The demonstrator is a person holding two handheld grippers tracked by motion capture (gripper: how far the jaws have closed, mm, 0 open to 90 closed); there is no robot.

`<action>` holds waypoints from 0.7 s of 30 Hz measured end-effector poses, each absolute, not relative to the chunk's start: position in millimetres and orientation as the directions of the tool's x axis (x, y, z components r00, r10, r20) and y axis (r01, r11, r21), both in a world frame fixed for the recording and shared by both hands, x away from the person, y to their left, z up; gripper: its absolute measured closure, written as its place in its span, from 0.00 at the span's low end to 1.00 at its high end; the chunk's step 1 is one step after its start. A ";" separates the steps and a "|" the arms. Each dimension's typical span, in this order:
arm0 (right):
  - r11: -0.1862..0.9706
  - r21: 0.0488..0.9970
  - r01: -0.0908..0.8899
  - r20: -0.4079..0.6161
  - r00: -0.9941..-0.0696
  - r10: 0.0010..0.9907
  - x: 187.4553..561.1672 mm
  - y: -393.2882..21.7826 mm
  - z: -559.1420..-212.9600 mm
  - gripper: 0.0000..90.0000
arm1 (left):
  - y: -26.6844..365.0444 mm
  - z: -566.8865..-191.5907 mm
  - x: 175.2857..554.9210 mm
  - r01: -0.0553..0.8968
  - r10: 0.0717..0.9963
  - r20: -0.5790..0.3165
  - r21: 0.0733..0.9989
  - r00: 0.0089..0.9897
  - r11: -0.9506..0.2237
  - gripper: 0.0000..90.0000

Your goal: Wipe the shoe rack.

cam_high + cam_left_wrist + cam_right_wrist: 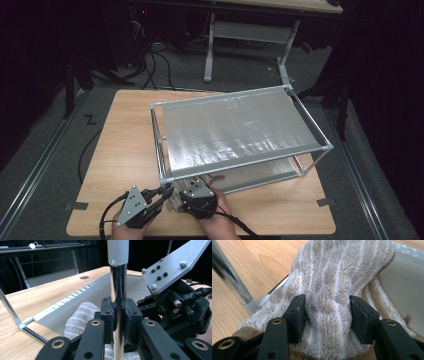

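Jaws of the left gripper (117, 320) are clamped on the chrome corner post (118, 290) of the rack (240, 131), squeezing it on both sides just below the white plastic sleeve (118, 252). Right gripper (327, 315) has its jaws apart with a fold of the striped towel (337, 277) bulging up between them; left pad touches the pile, right pad sits just beside it, no firm pinch visible. Towel is beige with white stripes, bunched at the rack's near corner, partly on the silver lower shelf liner (402, 292), partly over the bottom rail. In the high view both grippers sit at the near edge of the wooden table (120, 150), left gripper (165, 192) reaching in to the rack's front-left post, right gripper (196, 189) just beside it at the lower shelf. Silver top shelf (235, 130) spans the frame above.
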State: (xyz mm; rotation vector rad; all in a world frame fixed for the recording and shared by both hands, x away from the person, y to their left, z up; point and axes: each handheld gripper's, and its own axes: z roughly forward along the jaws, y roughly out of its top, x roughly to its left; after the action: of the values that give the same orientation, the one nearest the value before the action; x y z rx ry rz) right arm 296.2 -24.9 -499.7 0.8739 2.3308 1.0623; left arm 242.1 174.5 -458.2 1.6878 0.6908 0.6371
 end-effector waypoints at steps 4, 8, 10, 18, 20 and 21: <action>0.507 0.775 0.376 -0.119 -0.702 0.702 298.9 -28.6 -499.6 0.53 | 173.7 -458.3 241.6 0.111 0.731 0.060 0.977 0.679 -0.183 0.89; 0.497 0.774 0.393 -0.110 -0.689 0.717 302.6 -36.6 -500.0 0.52 | 173.3 -458.2 241.2 0.107 0.733 0.069 0.976 0.677 -0.191 0.89; 0.496 0.773 0.396 -0.119 -0.678 0.726 305.3 -43.3 -500.5 0.52 | 173.1 -458.1 241.1 0.101 0.733 0.078 0.975 0.676 -0.197 0.89; 0.465 0.771 0.436 -0.119 -0.618 0.777 314.7 -71.3 -500.8 0.52 | 173.1 -458.0 241.0 0.103 0.734 0.076 0.975 0.675 -0.197 0.89; 0.460 0.773 0.437 -0.122 -0.609 0.784 317.7 -79.3 -501.1 0.52 | 173.2 -458.2 241.1 0.104 0.734 0.074 0.975 0.676 -0.194 0.89; 0.448 0.772 0.450 -0.112 -0.598 0.794 318.5 -82.4 -501.1 0.52 | 173.3 -458.2 241.2 0.105 0.733 0.072 0.976 0.676 -0.193 0.89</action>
State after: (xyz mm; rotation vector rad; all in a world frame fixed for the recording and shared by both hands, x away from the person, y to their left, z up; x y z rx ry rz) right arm 318.5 -82.4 -501.1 1.0430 2.2396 0.9919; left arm 241.2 173.3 -458.2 1.6949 0.6843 0.6539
